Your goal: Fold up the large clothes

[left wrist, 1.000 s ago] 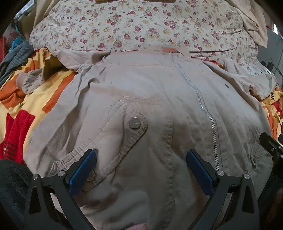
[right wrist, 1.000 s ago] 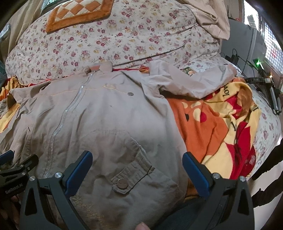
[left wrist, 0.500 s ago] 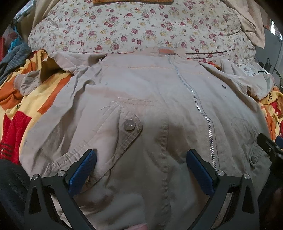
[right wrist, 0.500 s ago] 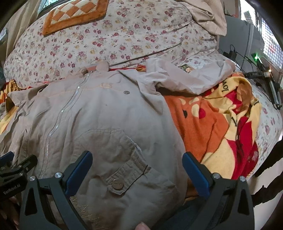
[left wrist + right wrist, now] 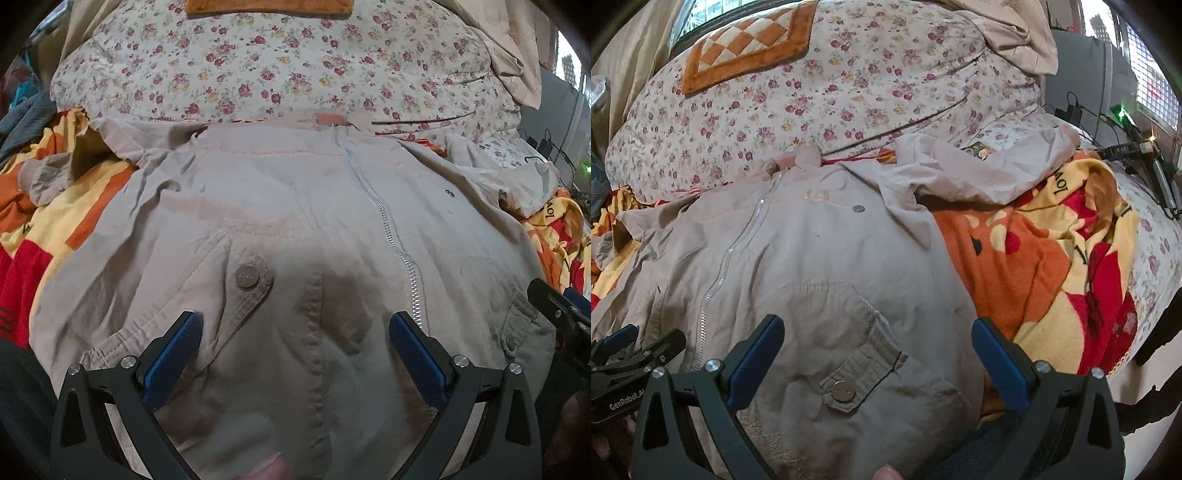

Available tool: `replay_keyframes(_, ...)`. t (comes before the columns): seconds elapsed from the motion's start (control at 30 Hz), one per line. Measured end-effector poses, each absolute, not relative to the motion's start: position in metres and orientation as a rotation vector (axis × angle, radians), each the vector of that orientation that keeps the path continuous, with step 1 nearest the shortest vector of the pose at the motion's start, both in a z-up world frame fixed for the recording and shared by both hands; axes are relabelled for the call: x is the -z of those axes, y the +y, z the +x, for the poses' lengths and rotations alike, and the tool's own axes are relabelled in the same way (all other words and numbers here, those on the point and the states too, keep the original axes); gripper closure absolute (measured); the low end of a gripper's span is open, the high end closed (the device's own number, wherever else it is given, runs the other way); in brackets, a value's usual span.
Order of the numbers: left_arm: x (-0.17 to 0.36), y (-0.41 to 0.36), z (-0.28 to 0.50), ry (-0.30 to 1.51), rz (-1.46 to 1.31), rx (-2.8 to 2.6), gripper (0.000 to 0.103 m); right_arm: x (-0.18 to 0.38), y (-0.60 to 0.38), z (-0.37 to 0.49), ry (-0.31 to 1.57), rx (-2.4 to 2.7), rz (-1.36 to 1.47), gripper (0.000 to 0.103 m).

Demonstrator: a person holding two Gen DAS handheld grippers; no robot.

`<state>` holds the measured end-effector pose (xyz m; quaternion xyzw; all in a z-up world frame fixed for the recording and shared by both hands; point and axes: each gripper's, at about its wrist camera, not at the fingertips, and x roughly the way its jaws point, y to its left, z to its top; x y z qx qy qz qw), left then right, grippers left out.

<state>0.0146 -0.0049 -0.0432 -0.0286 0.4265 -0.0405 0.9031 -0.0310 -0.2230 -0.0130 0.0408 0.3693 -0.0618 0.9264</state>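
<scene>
Left wrist view: the left hand-held gripper [image 5: 295, 332] hangs low over the near hem of a beige jacket [image 5: 295, 206], jaws spread wide with nothing between them, the blue pads [image 5: 173, 354] standing either side of a pocket seam. The jacket lies front-up on a bed, zipped, its zipper [image 5: 384, 218] running from the collar toward the hem. Left of the zipper a pocket flap with a metal snap [image 5: 247, 276] sits just beyond the left pad. The jacket's left sleeve [image 5: 51, 177] is bunched on an orange, yellow and red blanket [image 5: 48, 229], which shows bare along that side of the jacket. Beyond the collar a floral quilt [image 5: 280, 74] rises like a wall, touching the collar edge.

In the right wrist view the right hand-held gripper [image 5: 877, 350] is likewise wide apart and empty, over the jacket's right hem corner and a second snap pocket [image 5: 849, 384]. The right sleeve [image 5: 979, 173] stretches away from the zipper across the blanket [image 5: 1034, 266], which lies open well past the jacket's right edge. Cables [image 5: 1145, 162] lie at the bed's far right side.
</scene>
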Motion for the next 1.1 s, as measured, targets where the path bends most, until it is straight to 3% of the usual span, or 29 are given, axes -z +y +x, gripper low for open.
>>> replay_keyframes(0.23, 0.05, -0.011, 0.015, 0.899, 0.017, 0.048, 0.008, 0.012, -0.229, -0.033, 0.748, 0.115, 0.12, 0.0)
replay_keyframes(0.7, 0.01, -0.009, 0.064, 0.885, 0.092, 0.081, 0.008, 0.009, -0.235, -0.039, 0.718, 0.093, 0.165, 0.0)
replay_keyframes(1.1, 0.04, 0.015, 0.086, 0.915, 0.014, 0.045, 0.008, 0.013, -0.229, -0.038, 0.73, 0.115, 0.132, 0.0)
